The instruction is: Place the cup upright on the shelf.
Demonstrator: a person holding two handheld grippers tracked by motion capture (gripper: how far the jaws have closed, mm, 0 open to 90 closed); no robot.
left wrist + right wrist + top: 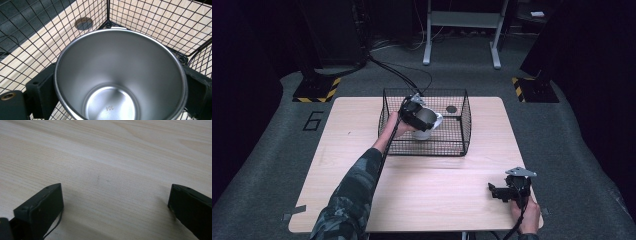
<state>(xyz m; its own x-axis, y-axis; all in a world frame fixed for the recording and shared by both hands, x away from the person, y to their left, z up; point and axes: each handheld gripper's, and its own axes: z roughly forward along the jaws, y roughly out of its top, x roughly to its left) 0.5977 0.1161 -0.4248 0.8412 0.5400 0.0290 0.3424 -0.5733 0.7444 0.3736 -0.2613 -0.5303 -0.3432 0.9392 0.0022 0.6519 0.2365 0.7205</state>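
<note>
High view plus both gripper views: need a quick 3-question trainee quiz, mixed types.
1. True or false: the left gripper holds the steel cup inside the wire basket.
2. The right gripper is: A) shut on a cup B) open over bare table C) inside the basket.
3. Fill in: the number stamped in the cup's bottom is ___.

Key: 1 true; 2 B; 3 304.

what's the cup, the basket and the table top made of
Cup: looks like brushed stainless steel, with a satin grey sheen and "304" stamped in its base. Basket: thin black wire mesh, probably coated metal. Table top: pale wood grain, whether solid wood or laminate is unclear.
</note>
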